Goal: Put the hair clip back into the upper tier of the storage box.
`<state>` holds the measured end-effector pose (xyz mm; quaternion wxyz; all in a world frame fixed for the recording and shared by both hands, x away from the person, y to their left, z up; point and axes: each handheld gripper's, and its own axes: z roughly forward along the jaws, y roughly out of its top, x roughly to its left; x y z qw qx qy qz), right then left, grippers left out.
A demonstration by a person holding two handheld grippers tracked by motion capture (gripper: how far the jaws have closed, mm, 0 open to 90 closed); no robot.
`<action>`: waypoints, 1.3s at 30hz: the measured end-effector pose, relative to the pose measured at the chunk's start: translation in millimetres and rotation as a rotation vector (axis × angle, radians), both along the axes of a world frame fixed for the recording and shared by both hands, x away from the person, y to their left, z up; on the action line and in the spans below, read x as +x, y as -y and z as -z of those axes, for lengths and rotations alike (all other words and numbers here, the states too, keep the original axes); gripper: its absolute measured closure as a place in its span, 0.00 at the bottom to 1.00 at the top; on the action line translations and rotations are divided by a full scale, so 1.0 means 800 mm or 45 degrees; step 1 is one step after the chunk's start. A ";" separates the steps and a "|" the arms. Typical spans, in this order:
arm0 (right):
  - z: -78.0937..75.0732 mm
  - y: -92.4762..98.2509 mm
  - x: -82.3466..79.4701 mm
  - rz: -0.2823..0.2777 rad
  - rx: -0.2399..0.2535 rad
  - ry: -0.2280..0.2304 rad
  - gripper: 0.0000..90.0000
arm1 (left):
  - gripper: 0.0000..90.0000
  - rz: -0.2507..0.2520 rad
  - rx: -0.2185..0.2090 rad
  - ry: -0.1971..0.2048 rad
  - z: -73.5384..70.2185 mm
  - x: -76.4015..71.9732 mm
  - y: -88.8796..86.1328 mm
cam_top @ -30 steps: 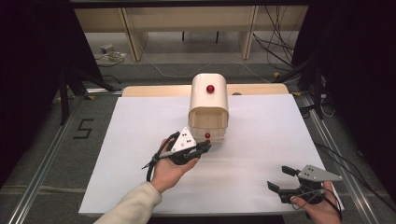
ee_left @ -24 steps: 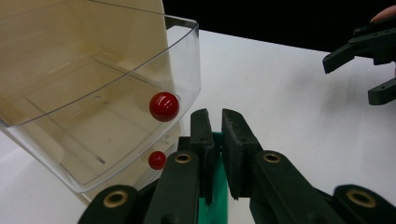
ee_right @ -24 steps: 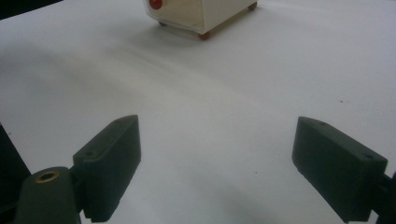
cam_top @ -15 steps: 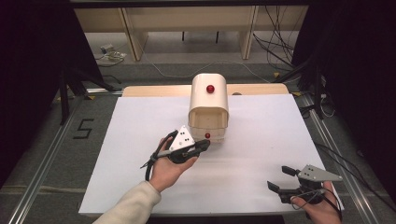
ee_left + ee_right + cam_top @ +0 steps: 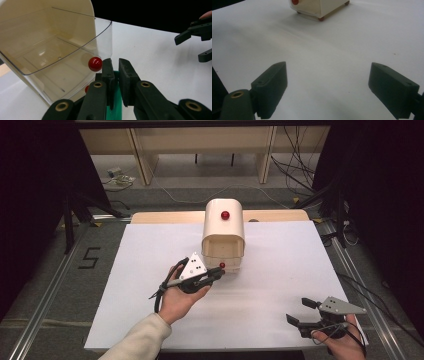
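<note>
- Cream-coloured box [image 5: 224,227] with a domed cover stands near the far edge of the worktop [image 5: 280,285], at mid-width; its clear drawer [image 5: 62,57] is slid part-way out toward the near edge.
- Judged progress: the drawer is partly open; full extension remains.
- Left tool [image 5: 218,273]: jaws nearly together, a narrow gap between them, tips just beside the drawer's red knob [image 5: 95,64]; whether they touch it cannot be told.
- Right tool [image 5: 299,312]: jaws wide apart, holding nothing, near the worktop's near right corner.

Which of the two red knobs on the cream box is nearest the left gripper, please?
The lower red knob on the drawer front, beside the left gripper; the other knob sits on the domed lid.
</note>
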<state>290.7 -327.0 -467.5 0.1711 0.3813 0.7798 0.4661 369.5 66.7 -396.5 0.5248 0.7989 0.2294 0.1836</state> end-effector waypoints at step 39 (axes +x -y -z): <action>0.001 -0.001 0.001 -0.002 0.000 -0.008 0.18 | 0.92 -0.020 -0.016 0.024 -0.022 0.008 0.009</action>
